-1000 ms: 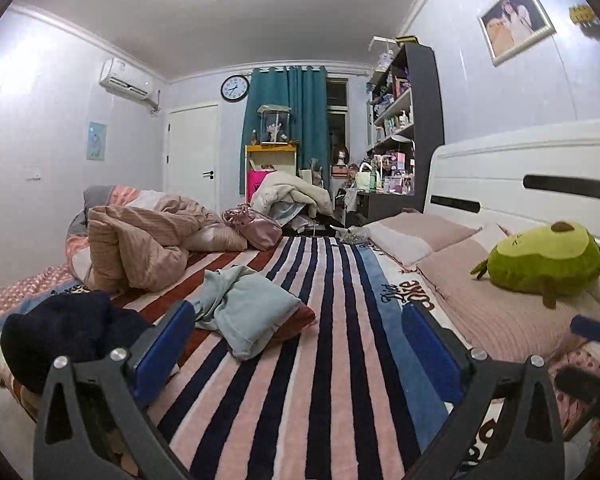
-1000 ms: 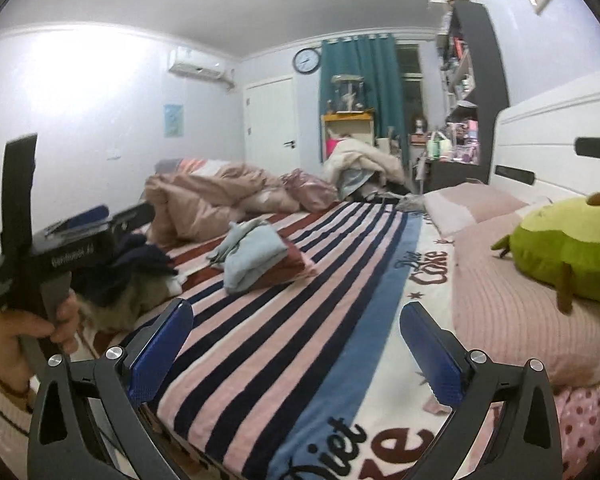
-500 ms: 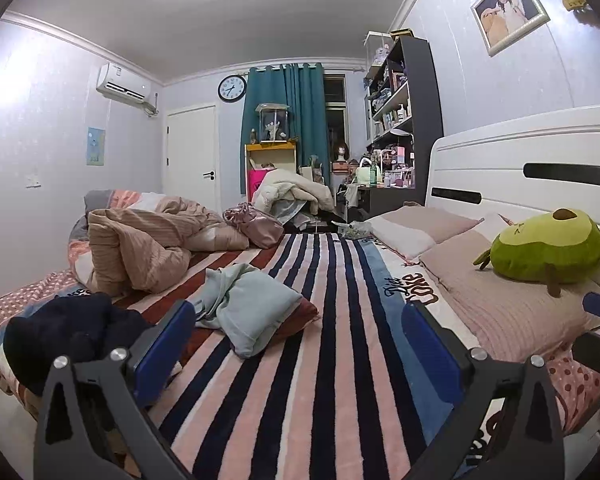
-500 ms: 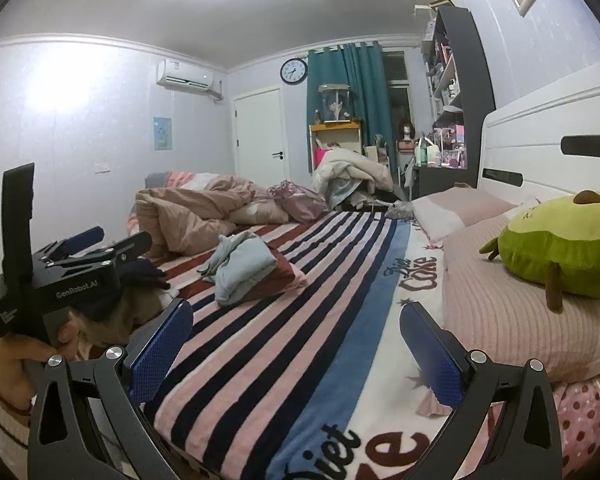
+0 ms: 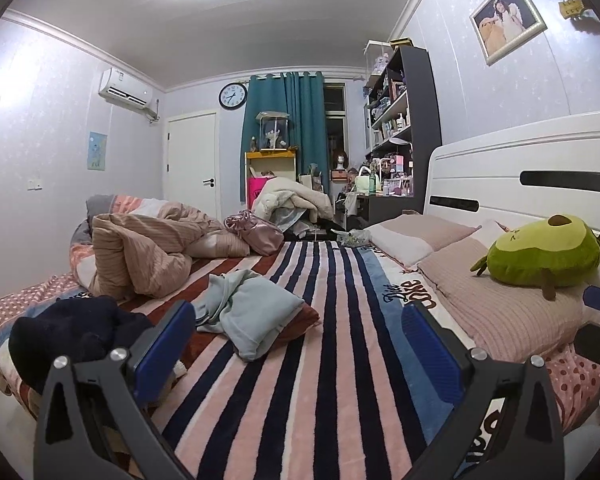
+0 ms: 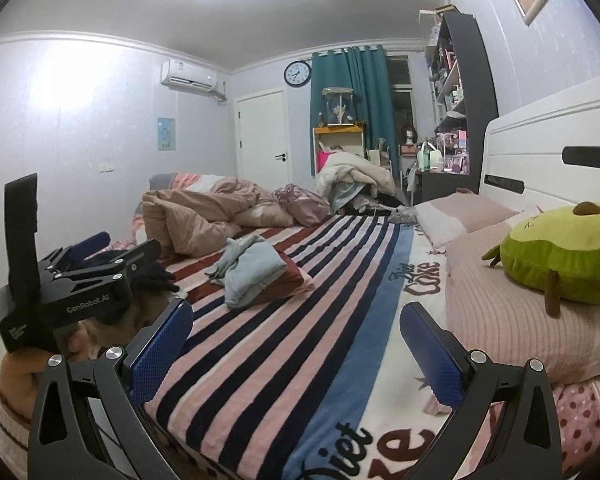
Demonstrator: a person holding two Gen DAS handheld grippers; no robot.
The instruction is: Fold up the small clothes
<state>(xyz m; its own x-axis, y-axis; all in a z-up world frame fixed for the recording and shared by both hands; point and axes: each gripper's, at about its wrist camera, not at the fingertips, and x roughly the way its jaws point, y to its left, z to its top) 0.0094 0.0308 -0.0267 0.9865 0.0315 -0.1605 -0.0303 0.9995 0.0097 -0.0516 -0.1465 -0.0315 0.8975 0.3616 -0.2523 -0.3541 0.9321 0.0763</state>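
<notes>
Both grippers, left (image 5: pixel 296 344) & right (image 6: pixel 296 344), hung empty w/ jaws wide apart, well short of the pale blue garment (image 5: pixel 256 312) crumpled mid-bed on the striped blanket (image 5: pixel 332 360); prob. light, floppy, best pinched at a hem corner.

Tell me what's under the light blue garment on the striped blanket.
The light blue garment lies crumpled on a dark red piece of cloth, whose edge sticks out on the right side. How far that red piece extends underneath, or whether anything else hides there, is covered.
</notes>
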